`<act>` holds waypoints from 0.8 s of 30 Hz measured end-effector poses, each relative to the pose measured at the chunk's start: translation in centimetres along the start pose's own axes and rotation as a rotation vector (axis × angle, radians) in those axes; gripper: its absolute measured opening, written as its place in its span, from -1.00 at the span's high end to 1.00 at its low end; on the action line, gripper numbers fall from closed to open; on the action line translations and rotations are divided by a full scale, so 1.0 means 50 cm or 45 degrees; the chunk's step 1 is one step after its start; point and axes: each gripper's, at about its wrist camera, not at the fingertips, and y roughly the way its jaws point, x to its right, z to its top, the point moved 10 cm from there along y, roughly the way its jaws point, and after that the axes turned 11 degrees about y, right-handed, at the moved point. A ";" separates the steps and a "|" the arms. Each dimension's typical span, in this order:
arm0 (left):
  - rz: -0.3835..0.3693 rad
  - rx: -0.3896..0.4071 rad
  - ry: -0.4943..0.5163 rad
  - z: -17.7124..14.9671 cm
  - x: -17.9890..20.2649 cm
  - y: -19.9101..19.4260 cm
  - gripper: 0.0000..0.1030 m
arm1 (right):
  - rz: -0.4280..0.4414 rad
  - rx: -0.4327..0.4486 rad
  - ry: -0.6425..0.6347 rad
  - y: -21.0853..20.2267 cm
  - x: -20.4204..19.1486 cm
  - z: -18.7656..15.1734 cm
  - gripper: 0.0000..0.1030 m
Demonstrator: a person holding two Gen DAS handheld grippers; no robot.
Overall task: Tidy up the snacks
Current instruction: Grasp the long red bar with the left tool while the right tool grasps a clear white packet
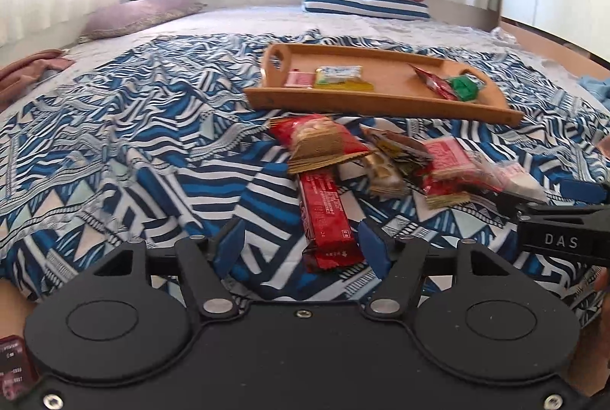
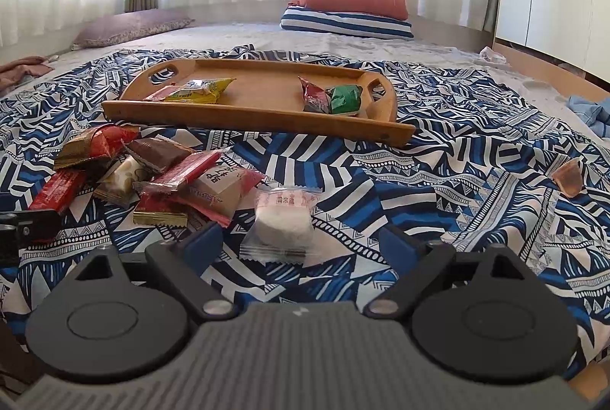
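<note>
Wrappers in the heap [image 2: 152,177] overlap so much that most show only a corner or an edge, and the print on them is too blurred to read. In the left wrist view the bottom left corner holds a dark red packet [image 1: 13,364] cut off by the frame edge and by the gripper body. A person's hand is only a sliver at the right edge of that view, too little to make out.

The wooden tray [image 1: 381,101] lies on the patterned blue and white sheet [image 1: 114,143], above centre in both views. At its left end lie a pink packet [image 1: 295,79] and a yellow and green packet [image 2: 202,90], touching each other; at its right end lie a red packet [image 2: 313,93] and a green packet [image 2: 345,99], also touching. The middle of the tray floor is bare wood.

The left gripper [image 1: 301,238] has its blue pads spread, with the near end of a long red bar [image 1: 324,219] lying on the sheet between them; no pad presses on it. The right gripper [image 2: 305,242] stands wide open around a clear-wrapped white sweet [image 2: 284,219], apart from both pads. A small jelly cup [image 2: 568,177] lies alone at the right of the right wrist view.
</note>
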 end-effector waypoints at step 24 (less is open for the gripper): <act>-0.042 -0.023 -0.011 0.023 0.017 0.044 0.47 | -0.043 0.012 0.037 0.016 -0.008 0.009 -0.18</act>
